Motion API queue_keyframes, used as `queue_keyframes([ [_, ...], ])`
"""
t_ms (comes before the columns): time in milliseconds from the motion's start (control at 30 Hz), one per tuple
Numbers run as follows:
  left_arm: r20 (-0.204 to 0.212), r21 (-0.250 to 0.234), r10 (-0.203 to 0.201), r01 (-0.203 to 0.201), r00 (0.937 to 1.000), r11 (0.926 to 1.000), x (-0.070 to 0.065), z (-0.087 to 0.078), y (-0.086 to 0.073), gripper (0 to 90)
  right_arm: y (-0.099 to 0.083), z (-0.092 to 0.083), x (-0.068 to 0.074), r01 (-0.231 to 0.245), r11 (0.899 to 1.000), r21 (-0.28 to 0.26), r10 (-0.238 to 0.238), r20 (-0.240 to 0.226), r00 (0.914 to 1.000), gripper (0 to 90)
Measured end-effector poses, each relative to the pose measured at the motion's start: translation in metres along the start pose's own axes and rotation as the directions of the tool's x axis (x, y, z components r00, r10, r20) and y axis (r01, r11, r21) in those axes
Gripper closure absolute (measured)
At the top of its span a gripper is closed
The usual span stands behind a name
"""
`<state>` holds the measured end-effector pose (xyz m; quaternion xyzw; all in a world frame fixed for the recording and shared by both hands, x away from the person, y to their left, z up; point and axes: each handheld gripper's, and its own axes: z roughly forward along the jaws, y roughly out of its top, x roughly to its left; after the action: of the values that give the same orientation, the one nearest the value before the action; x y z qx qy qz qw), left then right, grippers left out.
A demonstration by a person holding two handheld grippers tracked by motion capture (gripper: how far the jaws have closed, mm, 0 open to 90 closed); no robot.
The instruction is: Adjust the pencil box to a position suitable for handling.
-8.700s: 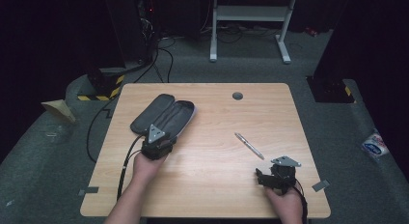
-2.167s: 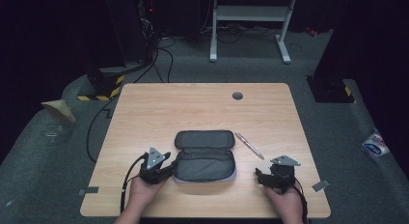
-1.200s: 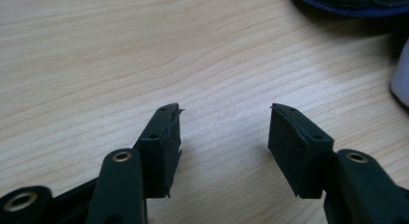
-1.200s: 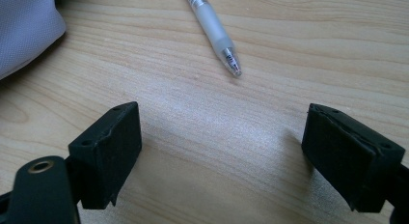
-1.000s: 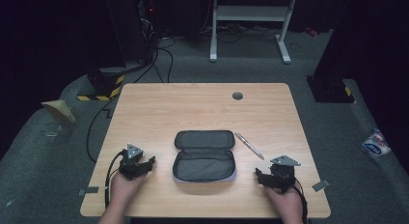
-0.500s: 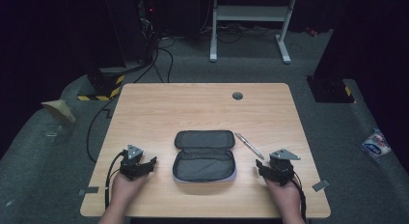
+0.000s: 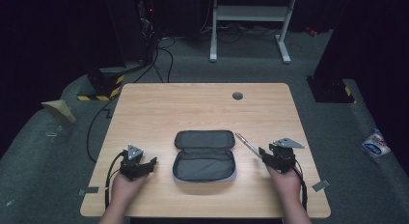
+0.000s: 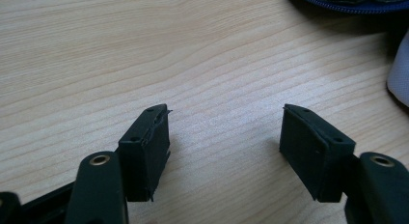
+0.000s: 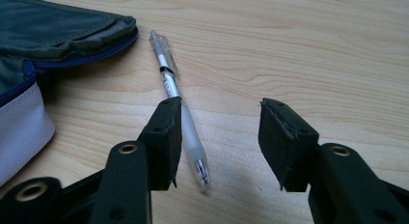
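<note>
Resting near the front edge of the surface (image 7: 159, 108), the left hand-held gripper (image 7: 144, 167) sits just left of the case (image 7: 205, 154), with bare wood all round it and between its jaws. Its jaws stand wide apart and grip nothing; the left gripper view shows only pale grain between the two black, ribbed pads.

To the right of the case, the right hand-held gripper (image 7: 264, 152) reaches toward the pen (image 7: 248, 144). Its jaws have just been closing and are about half open; the pen lies between them, against or just beside the left pad (image 9: 166, 137), while the right pad stands clear of it. The pen still lies flat on the wood, not lifted.

The pen is slim, with a frosted grip, a clear barrel and a metal tip, and it lies at a slant just beside the case's right end. The case is soft dark fabric, oval, unzipped and laid open, with a blue zip line and a pale lining edge.

Beyond the case the surface is open wood up to a small round grommet (image 7: 237, 95) near the far edge.
</note>
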<state>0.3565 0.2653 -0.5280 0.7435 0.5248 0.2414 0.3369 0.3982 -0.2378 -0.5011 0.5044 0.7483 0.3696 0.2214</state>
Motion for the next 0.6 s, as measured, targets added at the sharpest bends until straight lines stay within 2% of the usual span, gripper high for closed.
queue_keyframes([
  [167,0.001,-0.001,0.000,0.000,1.0000,1.0000,0.000,0.000,0.000,34.8,0.000,0.002,0.002,0.024,1.000,0.016,-0.024,-0.024,0.9994,56.0],
  [233,0.000,-0.001,0.001,-0.001,1.0000,1.0000,0.000,0.000,0.000,34.7,-0.003,0.004,0.004,0.041,0.999,0.029,-0.040,-0.034,0.9986,61.8],
  [600,0.002,0.000,0.009,-0.009,1.0000,1.0000,0.000,0.000,0.000,34.8,-0.011,0.014,0.009,0.074,0.993,0.088,-0.071,-0.041,0.9966,72.5],
])
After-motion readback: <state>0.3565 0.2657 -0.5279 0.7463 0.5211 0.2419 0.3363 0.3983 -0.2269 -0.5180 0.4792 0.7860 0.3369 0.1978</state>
